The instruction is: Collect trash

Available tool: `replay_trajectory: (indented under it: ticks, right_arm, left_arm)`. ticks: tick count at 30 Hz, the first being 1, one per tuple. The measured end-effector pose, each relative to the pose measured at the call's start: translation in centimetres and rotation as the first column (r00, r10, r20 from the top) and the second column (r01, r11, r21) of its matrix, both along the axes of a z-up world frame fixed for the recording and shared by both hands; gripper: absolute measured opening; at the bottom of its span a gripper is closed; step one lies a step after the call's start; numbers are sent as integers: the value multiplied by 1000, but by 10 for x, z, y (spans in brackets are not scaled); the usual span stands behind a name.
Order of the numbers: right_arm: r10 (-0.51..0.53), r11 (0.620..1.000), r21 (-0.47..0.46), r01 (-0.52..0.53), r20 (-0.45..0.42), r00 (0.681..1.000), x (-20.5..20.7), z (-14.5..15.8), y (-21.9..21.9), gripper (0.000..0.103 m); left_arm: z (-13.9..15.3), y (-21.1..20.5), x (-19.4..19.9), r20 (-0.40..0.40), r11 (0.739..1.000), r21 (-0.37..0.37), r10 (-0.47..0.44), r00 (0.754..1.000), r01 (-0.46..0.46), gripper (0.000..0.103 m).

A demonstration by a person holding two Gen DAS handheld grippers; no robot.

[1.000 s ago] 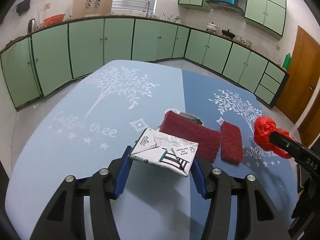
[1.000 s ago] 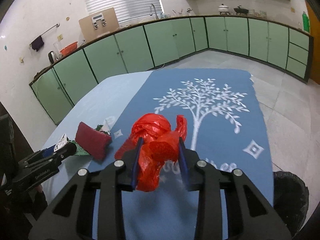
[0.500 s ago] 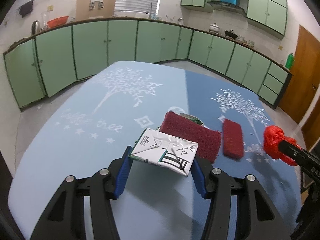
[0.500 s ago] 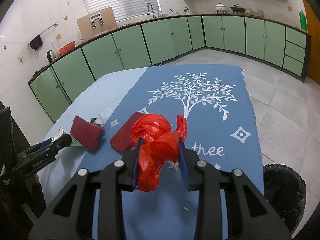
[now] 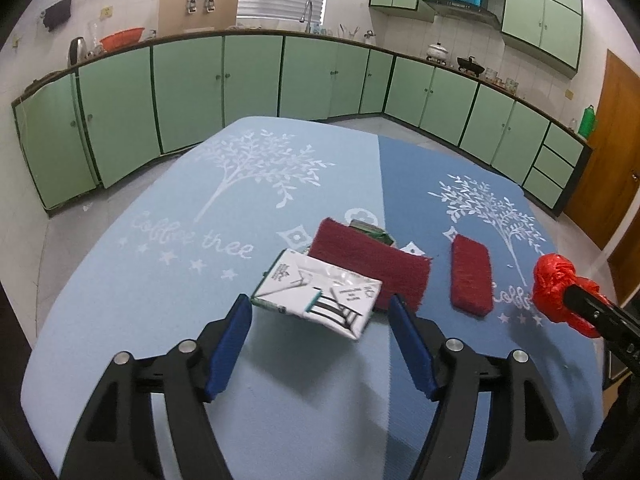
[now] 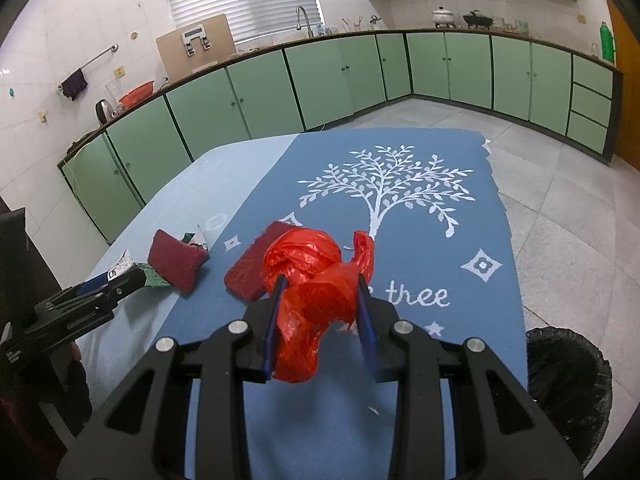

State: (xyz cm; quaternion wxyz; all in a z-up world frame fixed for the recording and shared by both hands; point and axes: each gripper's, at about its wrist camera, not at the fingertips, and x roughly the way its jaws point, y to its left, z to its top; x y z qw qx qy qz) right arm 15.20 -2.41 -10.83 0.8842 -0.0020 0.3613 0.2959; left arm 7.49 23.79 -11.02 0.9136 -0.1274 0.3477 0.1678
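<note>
A white printed carton [image 5: 316, 296] lies tilted between the blue pads of my left gripper [image 5: 320, 312]. The jaws are opening, and a gap shows on each side of the carton. Just beyond it lies a large dark red scouring pad [image 5: 372, 268] on a green packet [image 5: 370, 229]. A smaller red pad [image 5: 471, 280] lies to the right. My right gripper [image 6: 320, 300] is shut on a crumpled red plastic bag [image 6: 316, 280] and holds it above the tablecloth. The same bag [image 5: 554, 292] shows at the right edge of the left wrist view.
The table wears a two-tone blue cloth [image 5: 200, 280] printed with white trees. A black-lined trash bin [image 6: 568, 376] stands on the floor off the table's right edge. Green kitchen cabinets ring the room. A wooden door is at far right.
My left gripper's jaws have spread apart and let go of the carton, which has sagged slightly. The right gripper still clamps the red bag and has shifted slightly, bringing the bin into view.
</note>
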Motion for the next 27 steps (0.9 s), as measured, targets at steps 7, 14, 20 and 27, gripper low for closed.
replay_trajectory:
  ticks: [7, 14, 20, 27]
  right_arm:
    - [-13, 1000, 5, 13, 15, 1000, -4, 5, -10, 31]
    - [-30, 999, 18, 30, 23, 999, -2, 8, -19, 31]
    - [-43, 999, 17, 43, 16, 999, 4, 7, -28, 31]
    - [-67, 998, 8, 67, -1, 998, 15, 3, -37, 31]
  left_arm:
    - [26, -21, -4, 76, 999, 37, -10, 997, 7, 73]
    - [43, -42, 11, 112, 996, 62, -64, 992, 57, 73]
    - [35, -62, 27, 92, 993, 41, -118, 989, 115, 73]
    - [20, -76, 47, 52, 987, 20, -160, 986, 159, 72]
